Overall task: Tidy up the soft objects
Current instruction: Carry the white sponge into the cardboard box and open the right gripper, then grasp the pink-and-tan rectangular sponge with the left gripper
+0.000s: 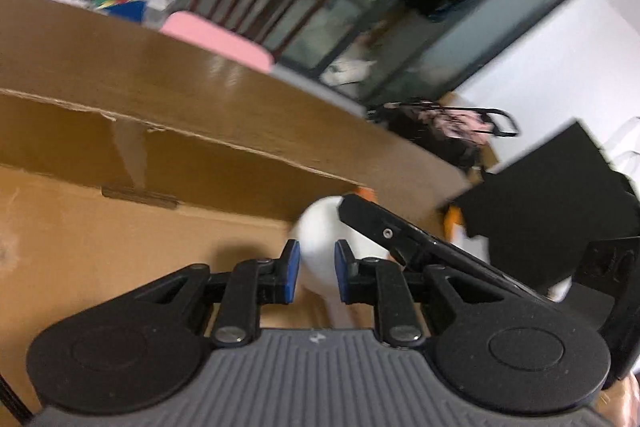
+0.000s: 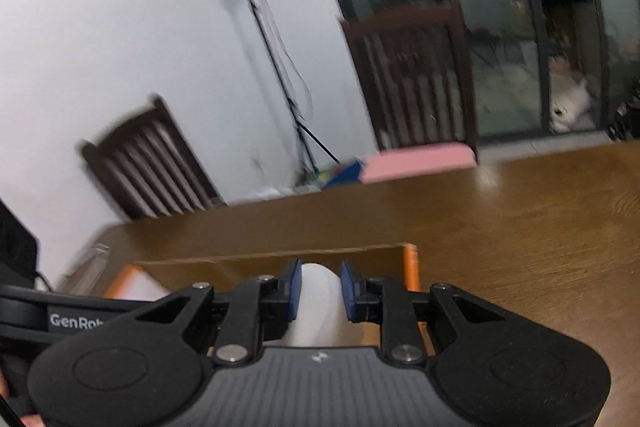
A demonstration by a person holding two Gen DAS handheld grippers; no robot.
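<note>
Two pairs of blue-padded fingers each clench the same white soft toy: left gripper and right gripper. It hangs over the open cardboard box on the desk, long axis blurred. Beyond stand a pink-cushioned chair and a tripod.

Two matching claws are being seen, each built of matte black plastic. On the left claw, two rounded black lobes with embossed discs are being shown flanking a grey ribbed housing, and a small white mark is being carried at its top edge. Black linkage arms are being fastened by silver screws, and the fingers are being faced with blue pads. The right claw is being shown with the same build; white "GenRo" lettering is being displayed on a black bar beside it.
</note>
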